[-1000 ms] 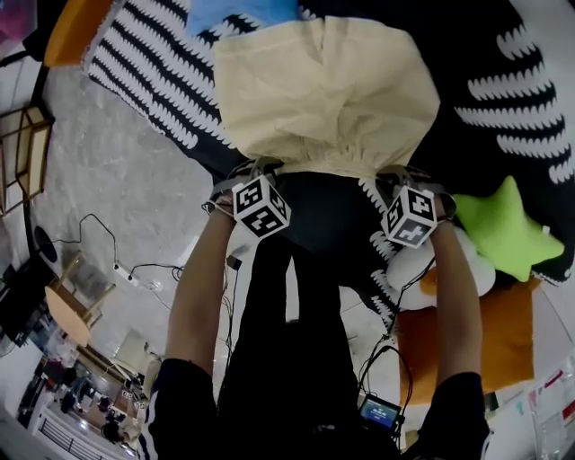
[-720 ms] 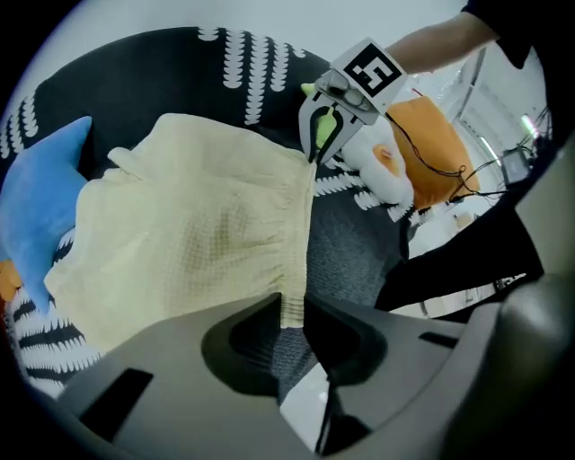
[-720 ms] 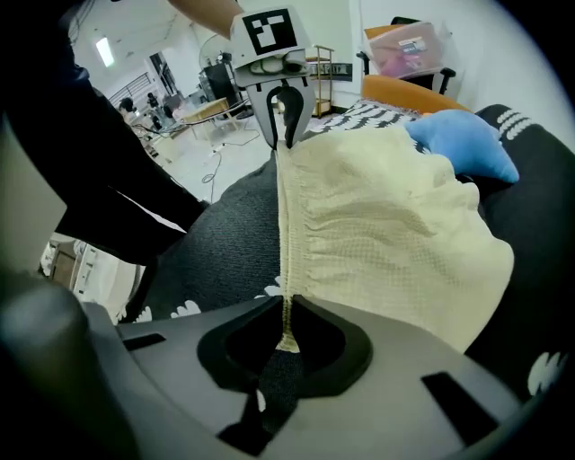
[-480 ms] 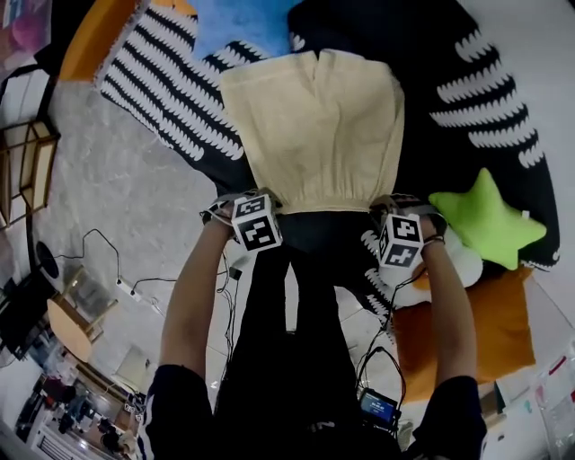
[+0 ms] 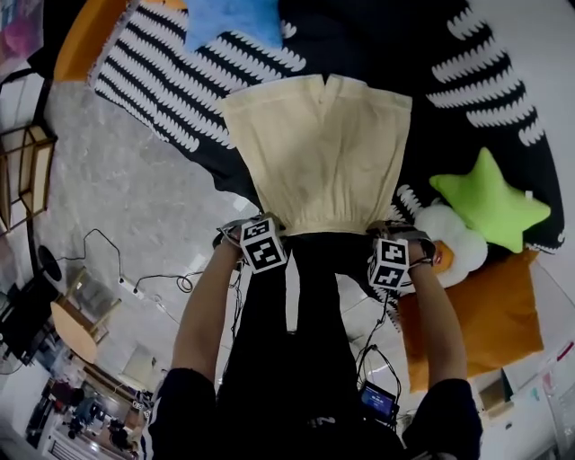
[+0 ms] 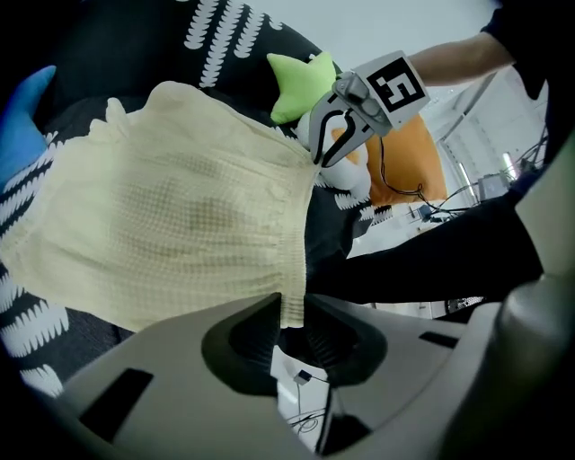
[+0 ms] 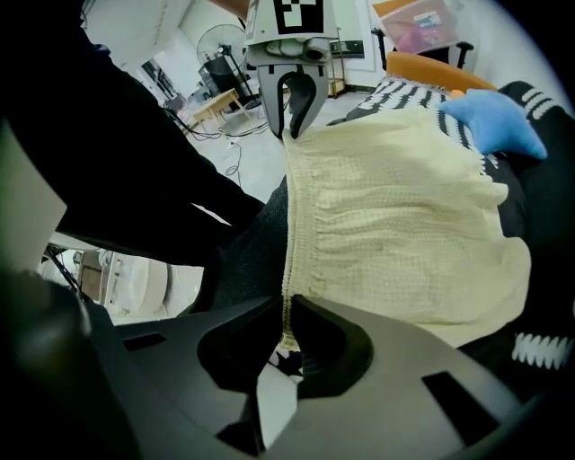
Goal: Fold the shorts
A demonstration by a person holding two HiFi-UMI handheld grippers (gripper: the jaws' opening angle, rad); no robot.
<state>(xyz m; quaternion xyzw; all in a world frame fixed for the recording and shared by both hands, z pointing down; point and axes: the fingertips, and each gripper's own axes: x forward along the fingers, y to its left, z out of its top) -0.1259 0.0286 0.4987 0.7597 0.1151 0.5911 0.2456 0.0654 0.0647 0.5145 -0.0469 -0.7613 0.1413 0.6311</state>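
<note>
The cream shorts [image 5: 319, 153] lie spread on the black and white blanket [image 5: 171, 81], with the leg ends far from me and the gathered waistband toward me. My left gripper [image 5: 264, 221] is shut on the waistband's left corner, and my right gripper [image 5: 390, 232] is shut on its right corner. In the left gripper view the left gripper [image 6: 292, 310] pinches the hem of the shorts [image 6: 180, 216], and the right gripper [image 6: 320, 154] shows at the far corner. In the right gripper view the right gripper [image 7: 287, 322] clamps the waistband edge of the shorts [image 7: 404, 225], with the left gripper [image 7: 293, 124] at the other end.
A green star cushion [image 5: 490, 202] and a white plush [image 5: 449, 244] lie right of the shorts, above an orange cushion [image 5: 490, 323]. A blue star cushion [image 5: 229, 18] lies at the far side. Cables [image 5: 153, 283] run over the grey floor at left. My dark trouser legs [image 5: 296, 323] stand below the waistband.
Both grippers have drawn the waistband toward me, down in the head view. The bunched shorts have stretched out flatter and slid nearer over the blanket.
</note>
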